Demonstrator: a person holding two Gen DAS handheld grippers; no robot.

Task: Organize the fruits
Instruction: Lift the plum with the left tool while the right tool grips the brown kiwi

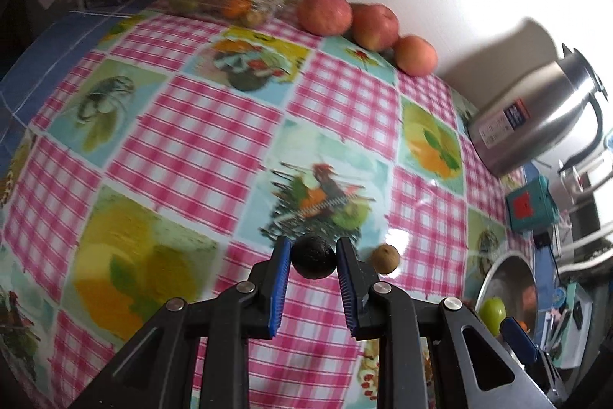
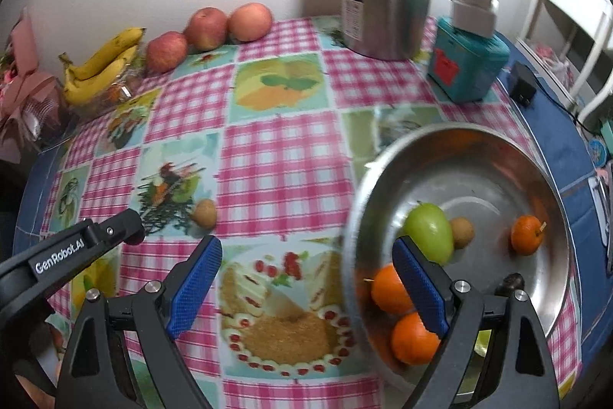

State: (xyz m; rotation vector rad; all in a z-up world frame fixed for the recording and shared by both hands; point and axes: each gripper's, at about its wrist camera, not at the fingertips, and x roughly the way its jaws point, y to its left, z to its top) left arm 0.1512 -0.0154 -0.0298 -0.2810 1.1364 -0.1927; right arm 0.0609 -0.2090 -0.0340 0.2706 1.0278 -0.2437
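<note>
Step in hand: left gripper (image 1: 313,257) carries a small dark round fruit (image 1: 313,257) toward the steel bowl (image 2: 387,175); judged as a transfer under way.
Left gripper state: narrow, blue pads pressed on both sides of the dark fruit, which sits at the fingertips.
Dark fruit identity: too dark and blurred to name; possibly a passion fruit.
Right gripper (image 2: 308,288) state: wide, nothing between the jaws; it hovers over the near left rim of the steel bowl.
Steel bowl contents: green fruit (image 2: 429,230), a brown fruit touching it, three oranges (image 2: 389,288).
Small brown fruit (image 1: 385,258): lies on the checked tablecloth (image 1: 214,140), well left of the steel bowl, just beside the left gripper.
Next move: likely travel to the steel bowl, lowering, then releasing clear of the fruit already inside.
</note>
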